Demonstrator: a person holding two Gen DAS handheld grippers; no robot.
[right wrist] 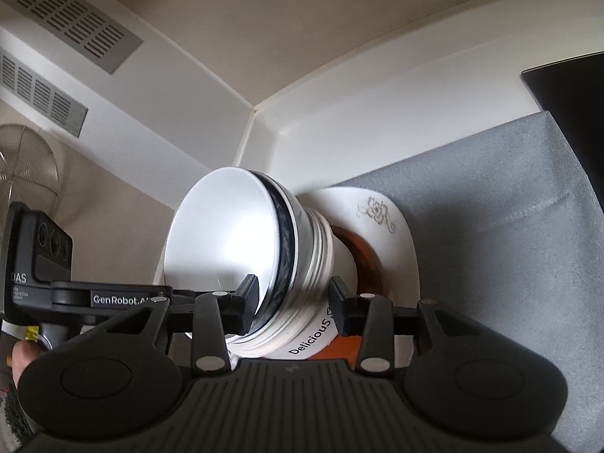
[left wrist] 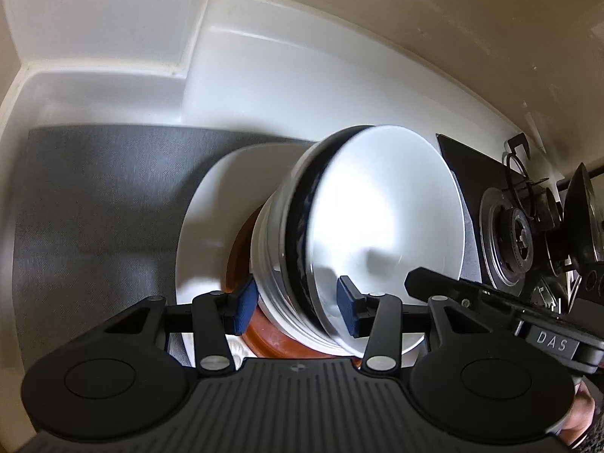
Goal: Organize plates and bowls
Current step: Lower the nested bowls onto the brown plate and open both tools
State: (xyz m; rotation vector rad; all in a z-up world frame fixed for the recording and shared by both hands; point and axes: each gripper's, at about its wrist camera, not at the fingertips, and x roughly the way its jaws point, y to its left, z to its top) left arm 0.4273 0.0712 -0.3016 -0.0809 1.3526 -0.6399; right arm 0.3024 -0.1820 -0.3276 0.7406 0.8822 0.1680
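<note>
Stack of nested bowls (left wrist: 339,241) on brown plate (left wrist: 271,336) atop white plate (left wrist: 204,226). Left gripper (left wrist: 296,305) and right gripper (right wrist: 294,302) each pinch the stack's rims.

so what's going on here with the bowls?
A person has both tongs around a stack of nested bowls, left tongs and right tongs straddling its rim from opposite sides. The stack sits on a brown plate, itself on a white floral plate, on a grey mat. Whether they're squeezing is unclear.
</note>
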